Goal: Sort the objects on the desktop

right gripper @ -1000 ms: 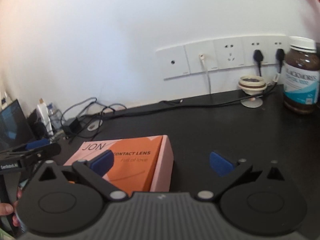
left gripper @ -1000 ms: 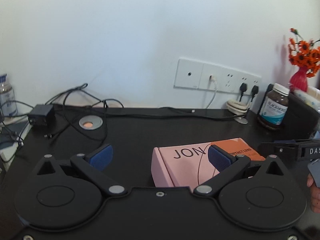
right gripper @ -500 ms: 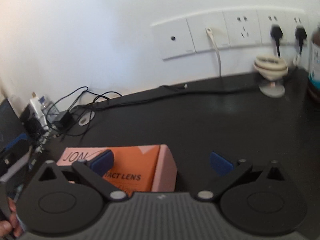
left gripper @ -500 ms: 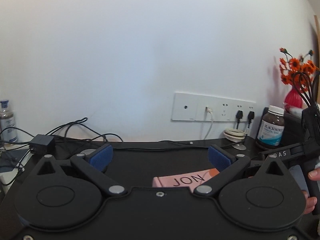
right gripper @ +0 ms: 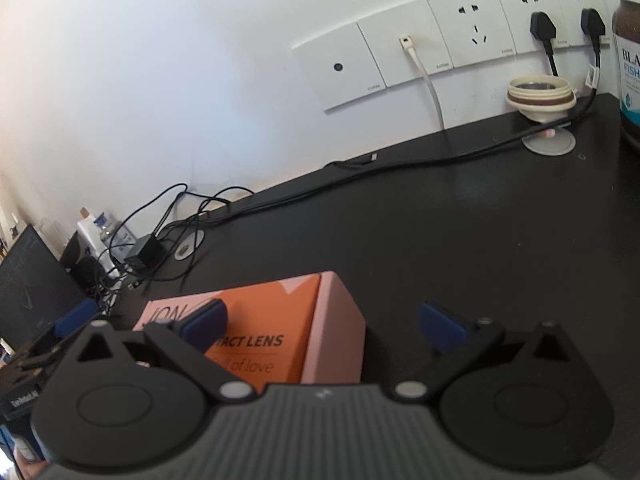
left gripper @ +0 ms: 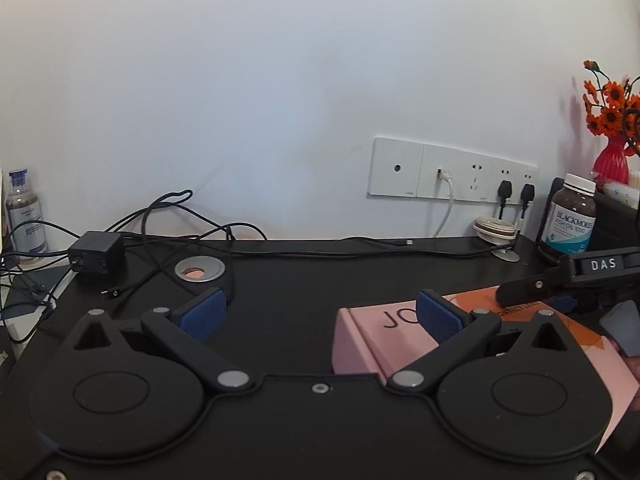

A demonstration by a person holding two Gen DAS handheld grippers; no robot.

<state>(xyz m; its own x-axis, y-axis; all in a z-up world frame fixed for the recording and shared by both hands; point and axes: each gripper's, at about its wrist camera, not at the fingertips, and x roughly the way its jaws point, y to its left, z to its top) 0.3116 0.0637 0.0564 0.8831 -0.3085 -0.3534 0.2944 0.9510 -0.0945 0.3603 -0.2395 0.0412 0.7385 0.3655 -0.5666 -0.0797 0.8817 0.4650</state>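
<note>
Change: both tools have dropped lower and nearer the box since half a second ago; in the left wrist view the box top shows far more than before, and the right tool now reaches over the box's orange end.
Left tool [left gripper: 318, 314]: jaws spread wide, nothing between the blue pads; it hangs over bare bench, with its right pad [left gripper: 438, 316] in front of the box's pink end.
Right tool [right gripper: 324, 326]: jaws also spread wide and empty; its left pad [right gripper: 206, 324] sits over the box lid, its right pad off the box over bare bench.
Box [right gripper: 280, 332]: a flat pink and orange contact lens carton lying lid-up on the black bench [right gripper: 440, 220], near the front edge (its near side is hidden behind the tool bodies).
Key relation: the box lies to the right of the left tool's centre and to the left of the right tool's centre, so it sits between the two hands; its long axis runs roughly left to right across the bench. The right tool looks the nearer, already straddling the box's right-hand end.
Judged next need: shift the right tool leftward so both pads bracket the box across its short side.
Other things: a brown pill bottle [left gripper: 570, 216] stands well apart at the back right, cables [left gripper: 168, 220] at the back left.
</note>
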